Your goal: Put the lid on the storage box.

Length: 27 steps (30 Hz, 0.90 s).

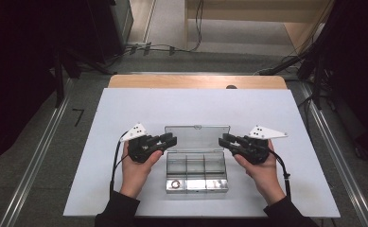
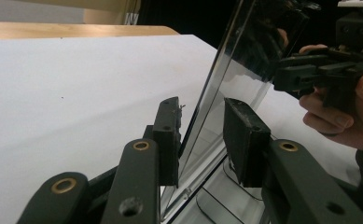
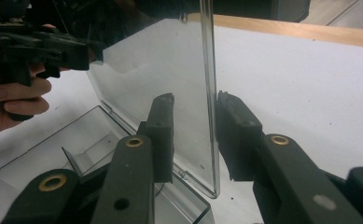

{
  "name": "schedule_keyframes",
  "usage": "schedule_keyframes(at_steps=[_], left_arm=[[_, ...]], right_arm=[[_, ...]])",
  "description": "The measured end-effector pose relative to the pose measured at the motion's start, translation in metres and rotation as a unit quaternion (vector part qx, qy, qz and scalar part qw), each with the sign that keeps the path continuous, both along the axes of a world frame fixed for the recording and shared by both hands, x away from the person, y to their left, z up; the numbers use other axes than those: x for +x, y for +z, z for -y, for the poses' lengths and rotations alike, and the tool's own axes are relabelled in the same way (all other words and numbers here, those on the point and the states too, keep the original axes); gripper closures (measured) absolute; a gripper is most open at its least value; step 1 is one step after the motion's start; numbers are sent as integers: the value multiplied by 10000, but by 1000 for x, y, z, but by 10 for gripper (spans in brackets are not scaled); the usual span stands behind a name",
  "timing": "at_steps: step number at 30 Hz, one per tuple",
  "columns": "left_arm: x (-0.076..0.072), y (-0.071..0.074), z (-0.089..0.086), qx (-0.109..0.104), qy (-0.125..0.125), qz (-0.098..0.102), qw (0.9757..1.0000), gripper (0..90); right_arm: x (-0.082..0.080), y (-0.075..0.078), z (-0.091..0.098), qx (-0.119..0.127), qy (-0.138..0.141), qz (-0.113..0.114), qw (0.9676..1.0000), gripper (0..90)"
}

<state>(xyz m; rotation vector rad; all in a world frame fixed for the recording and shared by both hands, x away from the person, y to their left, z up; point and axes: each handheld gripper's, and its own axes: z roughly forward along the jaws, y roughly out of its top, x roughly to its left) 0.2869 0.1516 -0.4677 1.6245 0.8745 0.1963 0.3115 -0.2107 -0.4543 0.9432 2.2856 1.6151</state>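
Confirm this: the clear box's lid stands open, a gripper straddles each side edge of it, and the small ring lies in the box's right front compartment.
Not quite. The high view shows the ring in the left front compartment of the clear box. The lid does stand open, with the left gripper and right gripper at its side edges.

Two black grippers are seen, the left gripper [image 1: 168, 140] and the right gripper [image 1: 227, 140], each topped by a white three-cornered plate dotted with small dark marks. Brass-coloured rivets are set in the jaw links. A black cable [image 1: 113, 170] is trailed from each. Dark sleeves [image 1: 118, 213] are worn at both wrists.
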Motion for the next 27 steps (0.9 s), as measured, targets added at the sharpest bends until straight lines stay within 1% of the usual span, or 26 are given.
schedule_keyframes(at_steps=[3,6,9,12,14,16,18,19,21,23,24,27], left_arm=[[-2,0,0,-4,-6,-3,10000,658],[-5,0,0,17,-7,30,10000,653],[-7,-1,-1,21,7,41,10000,646],[-8,0,-2,38,44,-12,10000,607],[-10,0,-3,51,29,-63,10000,603],[-13,1,-4,107,71,-63,9999,583],[-16,2,-7,132,105,-89,9998,584],[-18,2,-9,190,113,-101,9997,589],[-22,1,-12,267,145,-110,9995,628],[-24,-1,-16,276,189,-132,9994,682],[-26,-2,-18,254,206,-177,9993,702],[-30,-5,-23,344,272,-228,9988,759]], right_arm=[[-3,3,0,-25,-6,30,10000,657],[-4,3,0,-43,-20,48,10000,687],[-6,4,1,-63,3,59,10000,689],[-8,4,0,-72,9,79,9999,688],[-9,4,1,-69,20,85,9999,687],[-10,4,1,-65,23,93,9999,686],[-11,4,2,-66,33,104,9999,685],[-12,3,2,-65,38,103,9999,685],[-13,3,2,-60,33,99,9999,683],[-14,3,2,-65,34,108,9999,681],[-14,3,2,-60,38,116,9999,681],[-16,3,3,-56,23,104,9999,679]])
